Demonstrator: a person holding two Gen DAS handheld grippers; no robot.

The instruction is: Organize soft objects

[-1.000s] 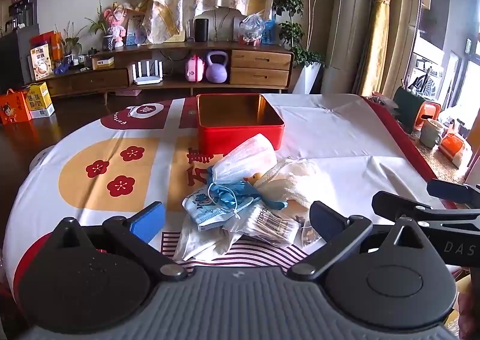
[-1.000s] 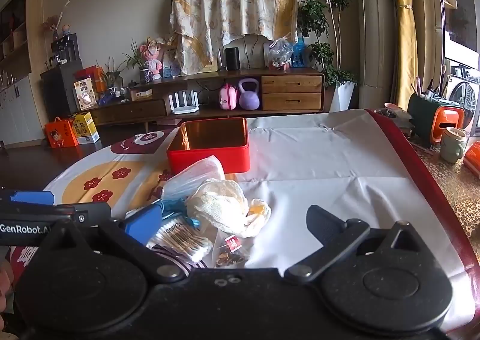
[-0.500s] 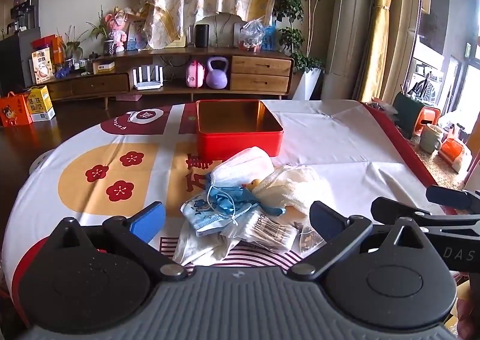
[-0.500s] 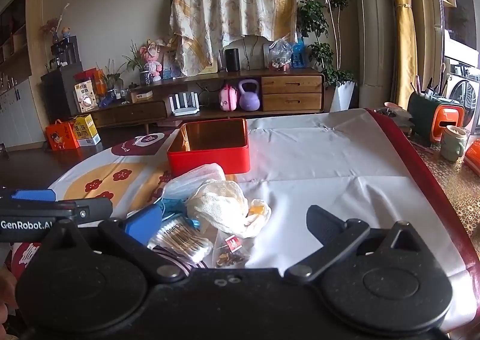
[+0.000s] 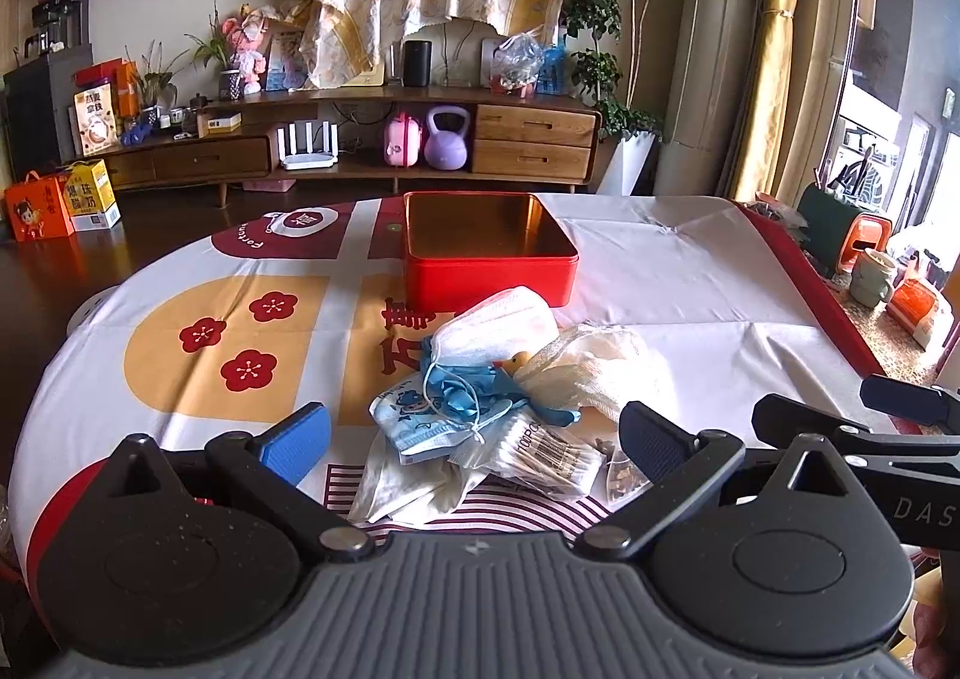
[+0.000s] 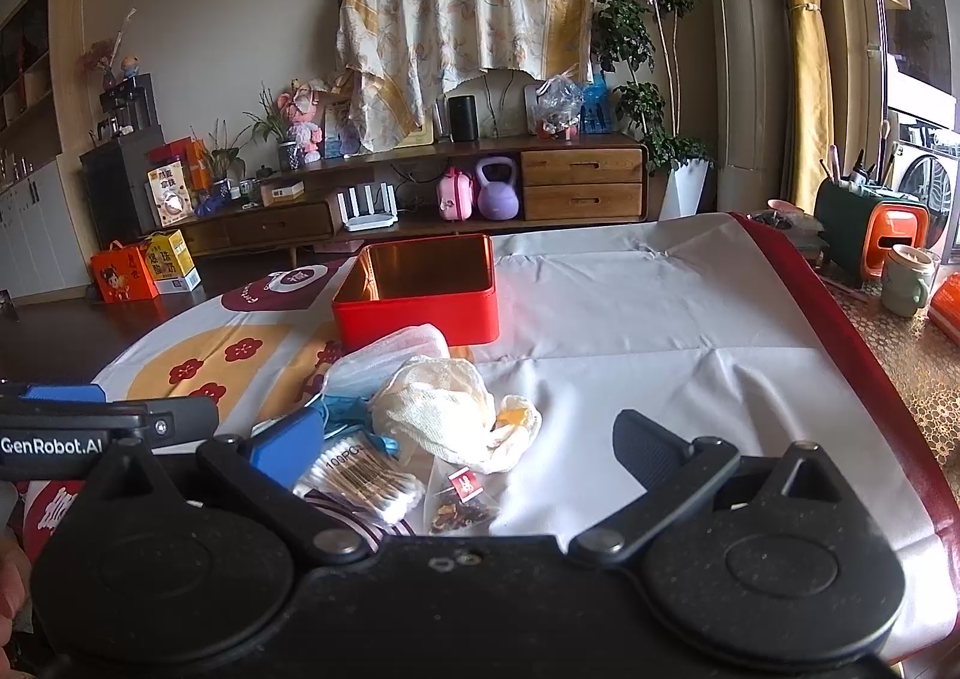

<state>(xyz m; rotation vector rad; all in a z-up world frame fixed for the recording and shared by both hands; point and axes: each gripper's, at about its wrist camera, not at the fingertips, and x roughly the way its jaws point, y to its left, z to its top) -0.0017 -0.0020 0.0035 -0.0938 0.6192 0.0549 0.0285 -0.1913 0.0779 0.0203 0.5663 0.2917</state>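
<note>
A pile of soft things lies on the table: a white face mask (image 5: 501, 322), a blue glove (image 5: 465, 388), a cream mesh cloth (image 5: 594, 358), a pack of cotton swabs (image 5: 549, 448), a blue-printed wipes packet (image 5: 414, 418) and a tea bag (image 6: 459, 502). An open red tin box (image 5: 486, 250) stands just behind the pile; its inside looks empty. My left gripper (image 5: 471, 439) is open and empty, with the pile's near edge between its fingers. My right gripper (image 6: 465, 448) is open and empty, just short of the swabs (image 6: 366, 478) and cloth (image 6: 444, 409).
The round table has a white, red and yellow cloth (image 5: 660, 283). To the right a side counter holds a green mug (image 6: 906, 283) and an orange holder (image 6: 891, 235). A wooden sideboard (image 5: 360, 145) stands far behind the table.
Both views have shifted slightly; the pile and box sit a little lower in the left wrist view, as that gripper tilted or rose. Both grippers stay open and nothing on the table has moved.
</note>
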